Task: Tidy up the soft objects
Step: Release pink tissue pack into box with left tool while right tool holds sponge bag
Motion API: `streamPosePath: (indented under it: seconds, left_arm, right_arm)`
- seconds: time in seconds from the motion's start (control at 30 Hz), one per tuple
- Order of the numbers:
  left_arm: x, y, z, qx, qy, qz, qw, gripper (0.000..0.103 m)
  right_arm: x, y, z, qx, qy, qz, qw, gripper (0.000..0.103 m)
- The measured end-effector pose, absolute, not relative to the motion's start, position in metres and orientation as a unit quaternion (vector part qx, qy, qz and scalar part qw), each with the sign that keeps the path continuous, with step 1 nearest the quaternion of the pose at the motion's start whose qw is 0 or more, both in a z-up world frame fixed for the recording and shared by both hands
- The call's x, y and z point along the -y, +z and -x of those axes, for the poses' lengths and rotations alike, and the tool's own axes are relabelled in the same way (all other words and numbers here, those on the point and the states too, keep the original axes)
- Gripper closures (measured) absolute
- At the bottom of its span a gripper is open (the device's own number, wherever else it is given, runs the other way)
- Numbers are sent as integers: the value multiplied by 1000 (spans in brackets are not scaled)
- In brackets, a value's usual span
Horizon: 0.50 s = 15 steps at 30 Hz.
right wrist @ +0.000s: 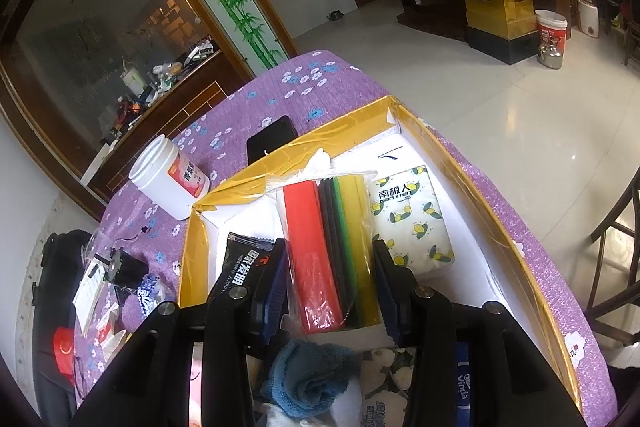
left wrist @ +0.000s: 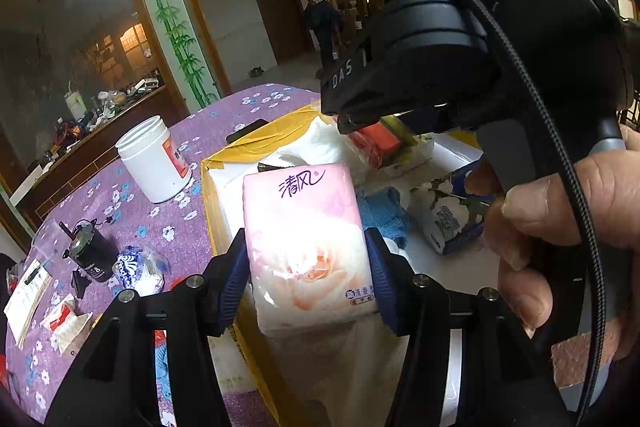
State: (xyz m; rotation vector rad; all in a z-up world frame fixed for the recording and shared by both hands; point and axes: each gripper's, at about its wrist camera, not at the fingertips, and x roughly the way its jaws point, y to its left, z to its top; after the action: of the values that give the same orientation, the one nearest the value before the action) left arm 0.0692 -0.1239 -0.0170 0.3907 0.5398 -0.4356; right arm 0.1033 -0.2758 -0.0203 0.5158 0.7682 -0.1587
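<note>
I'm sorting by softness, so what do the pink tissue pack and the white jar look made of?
Pink tissue pack: glossy thin plastic film over soft paper, judging by its sheen and printed rose. White jar: rigid matte plastic, probably, with smooth, evenly opaque walls.

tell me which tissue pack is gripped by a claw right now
The pink rose-print tissue pack, clamped between the left claw's blue pads. The lemon-print pack just lies in the yellow box, untouched beside the right claw.
</note>
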Motion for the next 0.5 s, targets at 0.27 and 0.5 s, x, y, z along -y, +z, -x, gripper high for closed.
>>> streamPosePath:
  seconds: [0.27,0.5]
  left_arm:
    - [113,-7,-69,-252,-213,-162,930,46]
    - [100,5,-70,-243,-211,-126,938,41]
  right_arm:
    - [278,-11,-95,-344,-78,-251,901,48]
    - [284,-1,-86,-311,-73,-269,909,48]
